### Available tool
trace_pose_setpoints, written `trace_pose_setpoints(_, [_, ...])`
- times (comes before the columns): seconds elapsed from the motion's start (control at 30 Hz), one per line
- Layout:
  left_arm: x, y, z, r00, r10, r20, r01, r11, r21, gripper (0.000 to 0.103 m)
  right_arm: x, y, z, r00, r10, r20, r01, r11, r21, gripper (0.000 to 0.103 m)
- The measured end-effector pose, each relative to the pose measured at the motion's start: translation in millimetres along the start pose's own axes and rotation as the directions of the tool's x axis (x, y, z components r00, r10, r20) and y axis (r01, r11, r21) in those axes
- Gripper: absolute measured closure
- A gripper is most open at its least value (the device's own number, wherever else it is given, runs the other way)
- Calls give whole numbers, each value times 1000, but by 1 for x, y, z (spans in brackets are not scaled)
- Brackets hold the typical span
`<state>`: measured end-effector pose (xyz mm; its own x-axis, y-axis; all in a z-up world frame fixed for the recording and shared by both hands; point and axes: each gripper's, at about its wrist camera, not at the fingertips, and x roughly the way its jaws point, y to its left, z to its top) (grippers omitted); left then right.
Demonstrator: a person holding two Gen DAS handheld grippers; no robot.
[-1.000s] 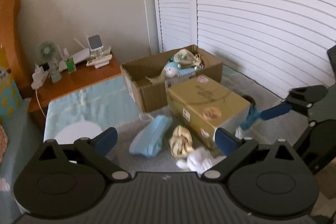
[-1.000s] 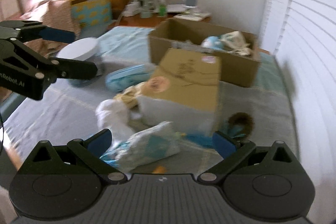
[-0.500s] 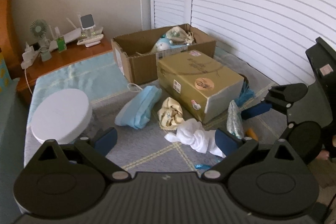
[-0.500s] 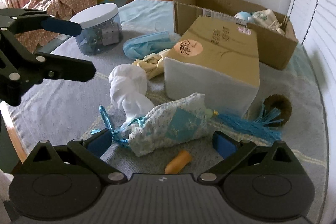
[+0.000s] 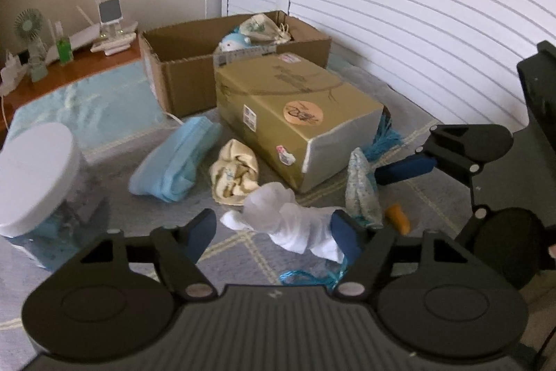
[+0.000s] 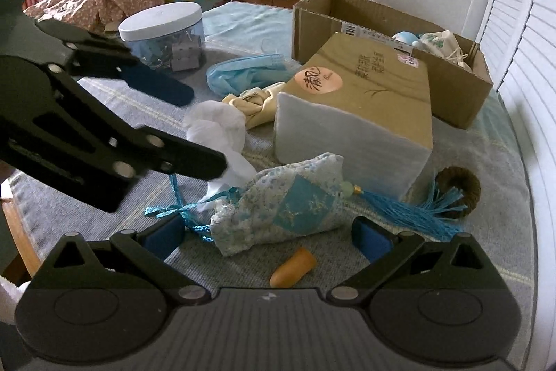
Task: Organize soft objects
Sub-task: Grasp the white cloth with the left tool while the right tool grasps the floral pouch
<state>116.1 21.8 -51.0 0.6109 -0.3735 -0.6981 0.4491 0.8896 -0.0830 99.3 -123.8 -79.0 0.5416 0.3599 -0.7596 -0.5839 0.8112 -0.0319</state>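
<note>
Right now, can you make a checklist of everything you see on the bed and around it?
Surface: grey bed cover, light blue cloth further back.
Job's things: white cloth, yellow cloth, blue mask, patterned pouch with tassel, open cardboard box already holding soft toys.
Clutter: gold box, white-lidded jar, small orange piece, brown ring.
Grippers: left tool closing around the white cloth, pads not yet pressing; right tool open before the pouch.
Cables: white cable by the cardboard box.
Surroundings: louvered doors, nightstand with fan.
</note>
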Motion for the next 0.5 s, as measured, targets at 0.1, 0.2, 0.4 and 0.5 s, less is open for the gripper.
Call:
trace_pose_setpoints(0.1, [7, -2, -1, 1000, -8, -2, 8, 1000, 3, 35, 0, 0, -1, 1000, -2, 6, 2, 1000, 1, 0])
trace_pose_setpoints(0.2, [11, -2, -1, 999, -33, -10, 33, 999, -6, 54, 1, 1, -1, 1000, -4, 14, 4, 1000, 3, 0])
trace_pose_setpoints(0.4, [0, 0, -1, 999, -33, 2, 33, 999, -10, 57, -1, 2, -1, 1000, -14, 14, 14, 1000, 9, 0])
trace_pose_setpoints(0.5, [-14, 5, -4, 1000, -8, 11, 9, 1000, -13, 57, -2, 3, 0, 999, -25, 19, 25, 1000, -6, 0])
